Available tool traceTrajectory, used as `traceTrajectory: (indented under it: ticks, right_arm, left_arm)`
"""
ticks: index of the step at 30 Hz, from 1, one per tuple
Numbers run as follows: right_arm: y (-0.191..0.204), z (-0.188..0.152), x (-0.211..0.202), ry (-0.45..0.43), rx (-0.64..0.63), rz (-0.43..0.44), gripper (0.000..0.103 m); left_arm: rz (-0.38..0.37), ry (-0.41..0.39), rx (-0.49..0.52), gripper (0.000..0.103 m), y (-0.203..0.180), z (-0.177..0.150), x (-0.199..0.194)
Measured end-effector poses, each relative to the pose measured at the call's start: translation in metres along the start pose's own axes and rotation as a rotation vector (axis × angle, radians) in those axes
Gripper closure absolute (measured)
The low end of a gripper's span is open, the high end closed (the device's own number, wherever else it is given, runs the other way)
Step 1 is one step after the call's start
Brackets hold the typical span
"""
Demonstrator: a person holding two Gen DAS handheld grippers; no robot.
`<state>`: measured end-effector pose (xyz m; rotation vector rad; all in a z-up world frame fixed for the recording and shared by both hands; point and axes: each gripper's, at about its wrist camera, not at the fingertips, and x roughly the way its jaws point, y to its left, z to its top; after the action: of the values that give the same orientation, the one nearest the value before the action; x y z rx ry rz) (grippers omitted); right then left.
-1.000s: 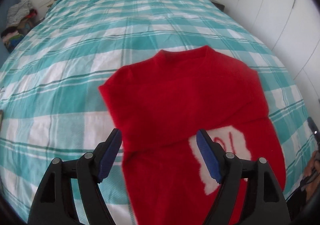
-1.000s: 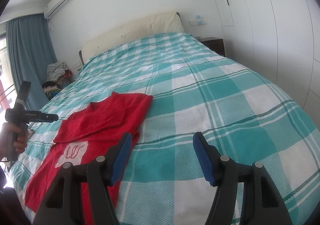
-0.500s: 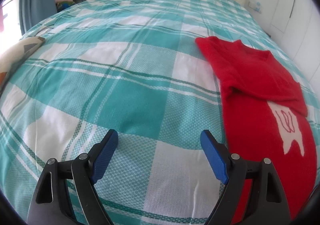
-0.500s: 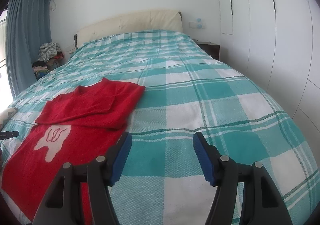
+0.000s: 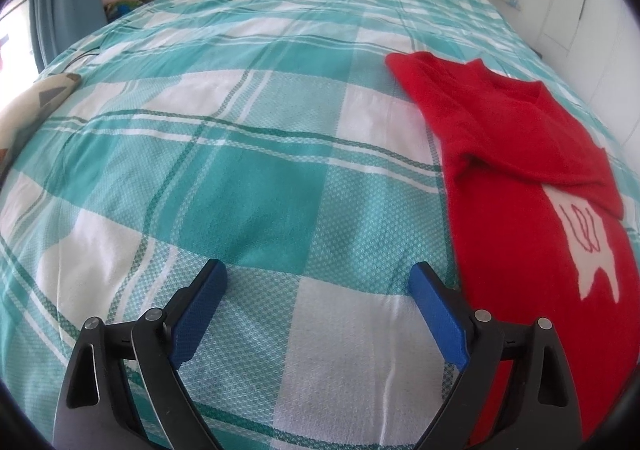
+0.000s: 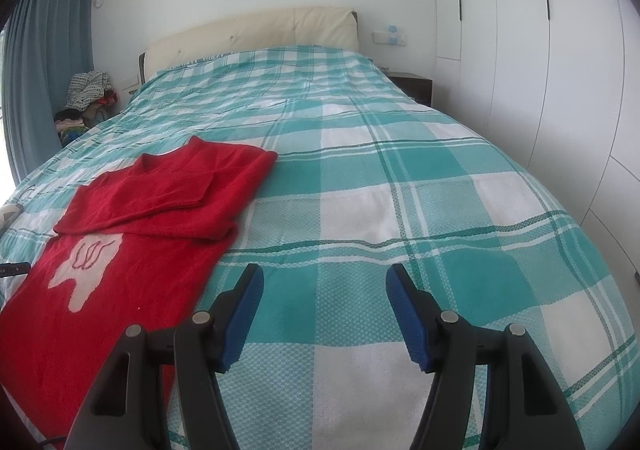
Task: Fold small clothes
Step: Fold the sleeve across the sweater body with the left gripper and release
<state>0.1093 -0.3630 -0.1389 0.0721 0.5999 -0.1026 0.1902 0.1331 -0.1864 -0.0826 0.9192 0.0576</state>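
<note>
A red sweater [image 5: 532,218] with a white motif lies flat on the teal-and-white checked bedspread [image 5: 248,186], its sleeves folded across the chest. In the left wrist view it lies at the right; my left gripper [image 5: 318,282] is open and empty over bare bedspread, just left of the sweater's lower part. In the right wrist view the sweater [image 6: 132,234] lies at the left; my right gripper [image 6: 324,286] is open and empty over bare bedspread, right of the sweater's lower edge.
A cream headboard [image 6: 256,30] stands at the far end of the bed. A pile of clothes [image 6: 86,90] sits by the blue curtain [image 6: 40,66]. White wardrobe doors [image 6: 520,50] line the right side. A patterned cloth [image 5: 28,110] lies at the bed's left edge.
My left gripper has swung off the sweater to the left, so the sweater now sits at its right. My right gripper has lowered and turned a little toward the bed's head.
</note>
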Motion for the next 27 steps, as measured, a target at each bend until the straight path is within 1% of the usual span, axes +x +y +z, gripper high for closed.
traceTrajectory:
  ticks: [20,23,27]
  right_arm:
    - [0.0039,-0.0004,-0.0006,0.001,-0.010,-0.001,0.039]
    - [0.0048,-0.0006,0.0009,0.004,-0.016,-0.011,0.039]
    - [0.0063,-0.0007,-0.0005,-0.001,-0.039,-0.064,0.039]
  left_arm:
    - [0.005,0.014,0.006,0.006,-0.0010,-0.0004,0.0039]
    - [0.005,0.015,0.006,0.005,-0.0007,-0.0004,0.0041]
    - [0.008,0.015,0.009,0.005,-0.0003,-0.0008,0.0042]
